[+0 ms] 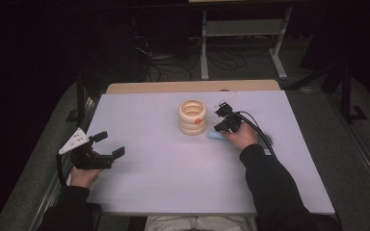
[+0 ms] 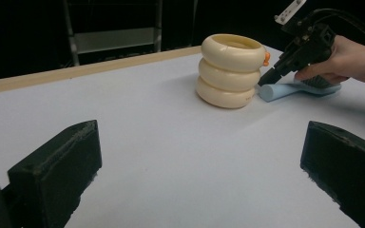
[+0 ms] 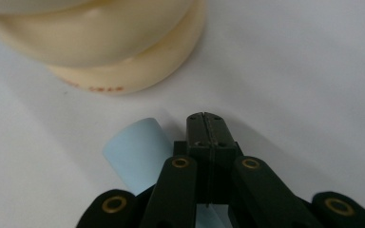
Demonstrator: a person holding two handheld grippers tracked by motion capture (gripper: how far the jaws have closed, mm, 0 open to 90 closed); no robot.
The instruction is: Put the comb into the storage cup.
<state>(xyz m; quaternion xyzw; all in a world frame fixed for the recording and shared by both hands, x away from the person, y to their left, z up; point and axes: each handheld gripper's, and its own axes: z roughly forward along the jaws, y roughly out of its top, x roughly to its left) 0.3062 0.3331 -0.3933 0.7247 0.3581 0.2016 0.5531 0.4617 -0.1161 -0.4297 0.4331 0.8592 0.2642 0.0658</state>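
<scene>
A cream holder made of three stacked rings (image 1: 192,117) (image 2: 230,71) (image 3: 100,42) stands upright at the middle back of the table, with a small orange piece on its right side. A light blue handle (image 1: 216,136) (image 2: 275,91) (image 3: 138,147) lies flat just right of it, its end pointing at the holder's base. My right gripper (image 1: 218,129) (image 2: 264,80) (image 3: 204,116) is shut with nothing between its jaws. Its tip is low over the table, just beside the blue handle and close to the holder. My left gripper (image 1: 111,144) (image 2: 202,156) rests at the left, open and empty.
The white table top (image 1: 173,168) has a wooden strip (image 1: 192,86) along its far edge. Behind it stand a metal frame (image 1: 241,29) and loose cables (image 1: 173,62) on the dark floor. A black cable (image 1: 257,127) trails from the right gripper over the hand.
</scene>
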